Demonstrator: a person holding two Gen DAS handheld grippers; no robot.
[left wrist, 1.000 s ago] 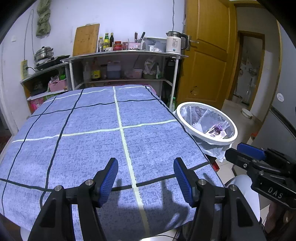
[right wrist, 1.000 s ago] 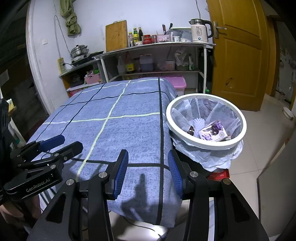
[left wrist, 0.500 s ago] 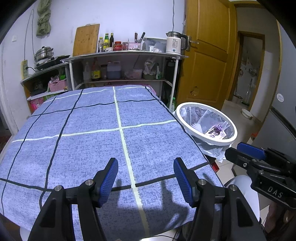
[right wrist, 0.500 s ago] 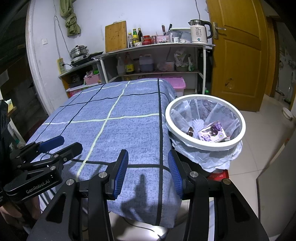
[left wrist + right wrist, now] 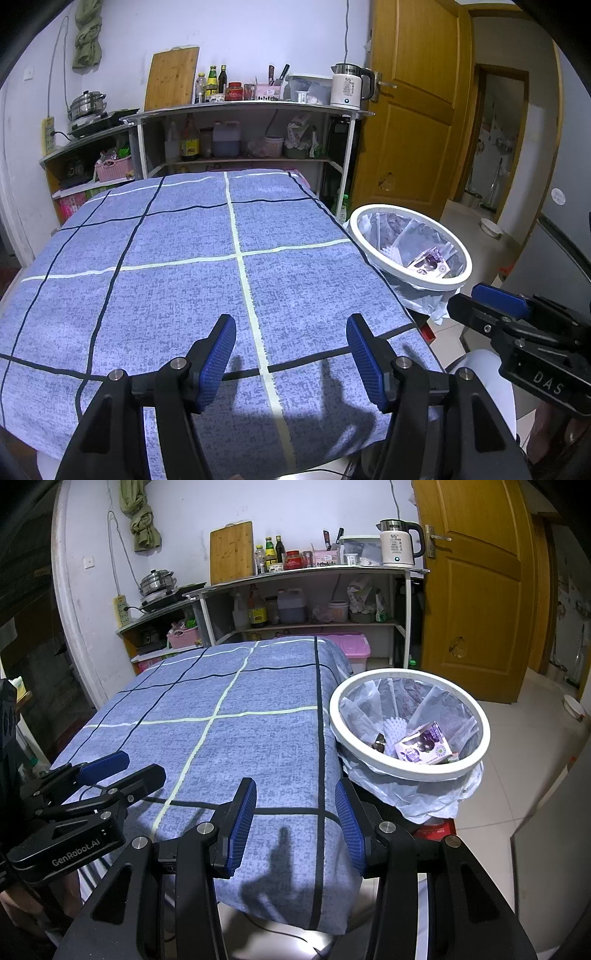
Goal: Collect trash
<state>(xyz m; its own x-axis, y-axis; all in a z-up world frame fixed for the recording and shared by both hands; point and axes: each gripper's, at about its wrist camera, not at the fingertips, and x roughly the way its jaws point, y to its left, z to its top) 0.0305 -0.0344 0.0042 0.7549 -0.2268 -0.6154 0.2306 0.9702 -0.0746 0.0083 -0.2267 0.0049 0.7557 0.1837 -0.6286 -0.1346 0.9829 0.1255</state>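
Trash now sits only in the bin point(image 5: 409, 720), as far as I can see: a purple box point(image 5: 423, 743), a white foam net point(image 5: 394, 728) and a dark scrap on the clear bag point(image 5: 413, 797) inside. Biggest of all is the table with its blue cloth point(image 5: 184, 280), and I see no trash on the cloth. The bin stands just beside the table's right edge, touching the cloth or close to it. Both tongs hang over the near edge of the table. The right gripper point(image 5: 293, 823) is nearer the bin, which lies ahead of it and to its right. The left gripper point(image 5: 291, 354) is farther away, with the bin well off to its right. Both have their blue pads spread apart and hold nothing. The box lies tilted, its long side running left to right. I think the job is almost done or done.
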